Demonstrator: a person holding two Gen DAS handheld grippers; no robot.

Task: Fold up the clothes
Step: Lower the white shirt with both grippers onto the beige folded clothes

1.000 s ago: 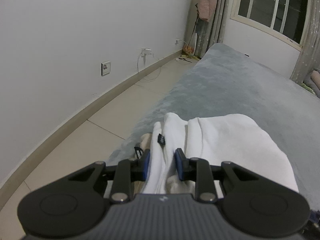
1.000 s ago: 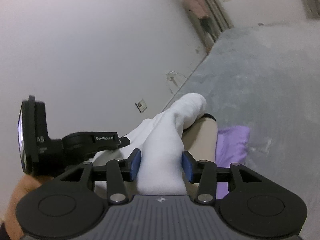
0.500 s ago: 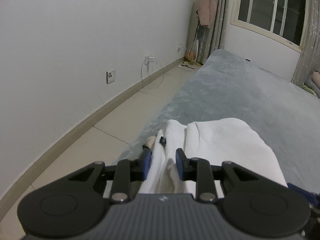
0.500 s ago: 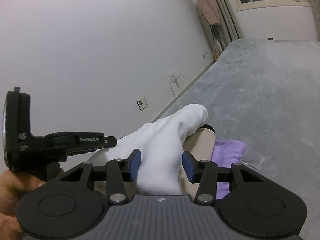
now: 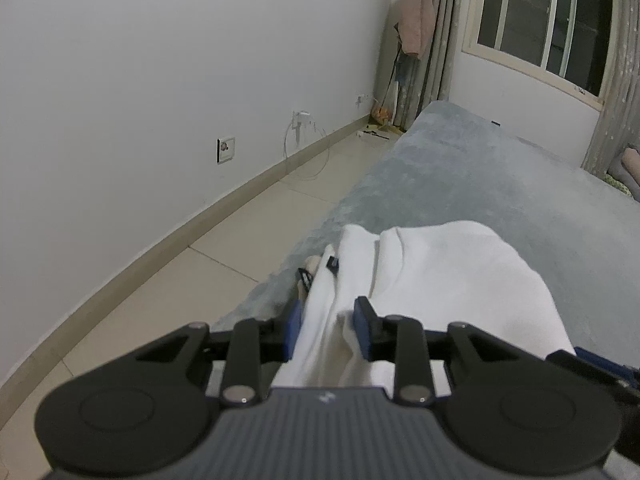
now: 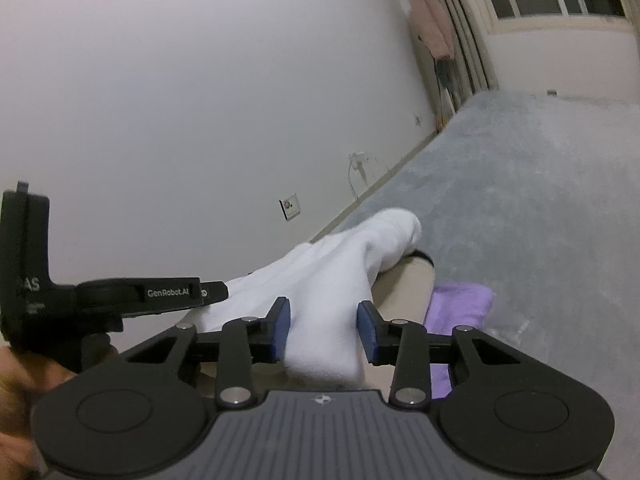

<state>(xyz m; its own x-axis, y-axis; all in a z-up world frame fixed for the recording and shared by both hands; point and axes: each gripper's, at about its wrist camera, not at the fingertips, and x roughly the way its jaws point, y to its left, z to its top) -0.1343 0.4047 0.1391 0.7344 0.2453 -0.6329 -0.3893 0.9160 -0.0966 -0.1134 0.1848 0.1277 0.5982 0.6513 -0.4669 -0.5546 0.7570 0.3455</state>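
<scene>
Two grippers are at work on one soft white fabric garment (image 5: pixel 440 280), which we see bunched near the edge of a bed covered in a grey plush blanket (image 5: pixel 480 176). Our left gripper (image 5: pixel 326 328) has its blue-padded fingers (image 5: pixel 362 326) pressed into a gathered fold of the white cloth, and the fabric fills the whole gap between them, so we read it as clamped on the garment. From the left wrist view the rest of the garment spreads to the right of the gripper as a rounded mound lying on the blanket, with small black tags (image 5: pixel 332 263) showing at its left side.

Our right gripper (image 6: pixel 323 330) also has the white garment (image 6: pixel 340 272) running between its blue pads (image 6: pixel 366 330); the cloth touches both pads and the gripper is closed on it. Beyond the pads the garment rises and ends in a rounded tip. Just under and to the right of it we see a beige fabric item (image 6: pixel 404 292), and beside that a folded purple cloth (image 6: pixel 460 306) on the blanket. At the left of this view the black left gripper body (image 6: pixel 120 294) reaches to the garment.

Past the bed, a white wall (image 5: pixel 160 80) carries a wall socket (image 5: pixel 225 150), and pale floor tiles (image 5: pixel 224 264) run along it.
</scene>
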